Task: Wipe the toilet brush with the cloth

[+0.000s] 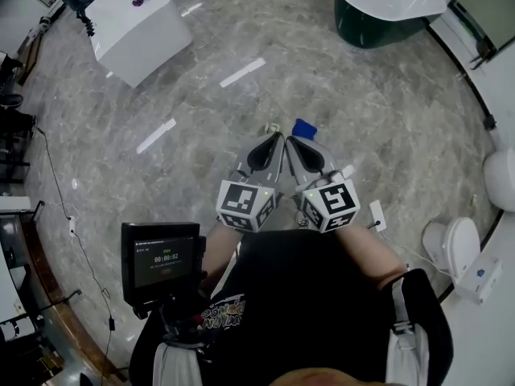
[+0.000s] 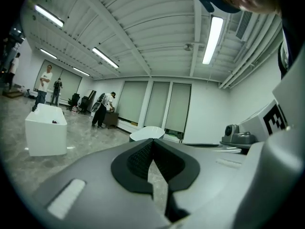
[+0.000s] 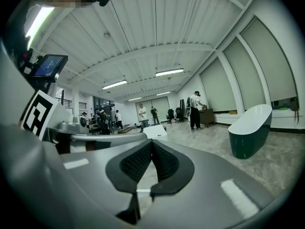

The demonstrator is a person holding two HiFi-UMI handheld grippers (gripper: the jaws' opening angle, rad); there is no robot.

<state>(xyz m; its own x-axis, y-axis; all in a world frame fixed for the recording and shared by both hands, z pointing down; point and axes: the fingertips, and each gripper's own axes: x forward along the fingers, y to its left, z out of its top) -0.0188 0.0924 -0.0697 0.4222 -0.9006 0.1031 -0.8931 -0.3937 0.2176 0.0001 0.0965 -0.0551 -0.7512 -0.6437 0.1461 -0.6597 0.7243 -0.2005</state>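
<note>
I hold both grippers side by side at chest height over the marble floor, tips nearly touching each other. My left gripper (image 1: 277, 137) (image 2: 152, 141) is shut, its dark pads meeting at the tip with nothing between them. My right gripper (image 1: 290, 141) (image 3: 151, 142) is shut and empty too. Just beyond the right tip, a small blue piece (image 1: 304, 128) lies on the floor, perhaps the cloth. A small white oblong thing (image 1: 376, 214) lies on the floor to the right of my right gripper; I cannot tell whether it is the brush.
A white toilet (image 1: 453, 244) and a white box (image 1: 480, 278) stand at the right. A dark green bathtub (image 1: 378, 10) (image 3: 250, 130) is far right, a white block (image 1: 133, 26) (image 2: 46, 136) far left. A screen on a stand (image 1: 159, 260) is beside me. Several people stand far off.
</note>
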